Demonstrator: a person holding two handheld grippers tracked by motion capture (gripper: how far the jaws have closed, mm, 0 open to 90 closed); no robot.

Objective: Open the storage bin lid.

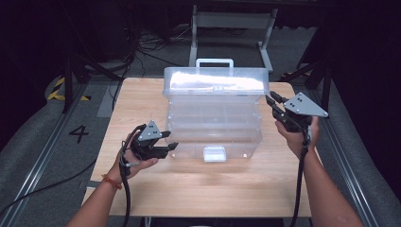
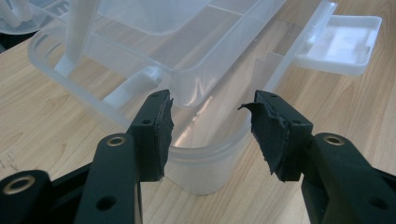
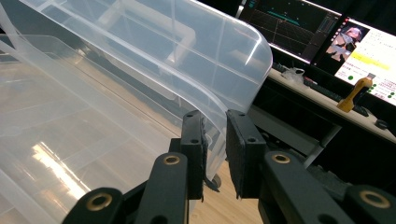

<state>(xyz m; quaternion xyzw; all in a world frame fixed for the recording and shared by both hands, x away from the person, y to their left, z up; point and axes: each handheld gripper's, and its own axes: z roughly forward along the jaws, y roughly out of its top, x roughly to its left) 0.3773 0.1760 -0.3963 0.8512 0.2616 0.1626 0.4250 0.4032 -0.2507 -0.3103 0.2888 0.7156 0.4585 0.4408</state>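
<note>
High view: clear box (image 1: 213,125) sits mid-table (image 1: 142,189), lid (image 1: 215,80) up, white latch (image 1: 214,153) facing the person. Left gripper (image 1: 169,140) at box's front-left corner, jaws wide apart w/ nothing between them. Right gripper (image 1: 270,100) at lid's right edge; right gripper view shows jaws nearly closed, pinching the lid's rim.

This looks like a lab set up for recording. A lone wooden table (image 1: 208,189) stands on grey carpet, ringed by dark curtains. Left of it lie black cables (image 1: 142,49), hazard tape (image 1: 59,90) and a floor number "4" (image 1: 79,133); beyond its right side, lit monitors (image 3: 327,35) line a desk.
</note>
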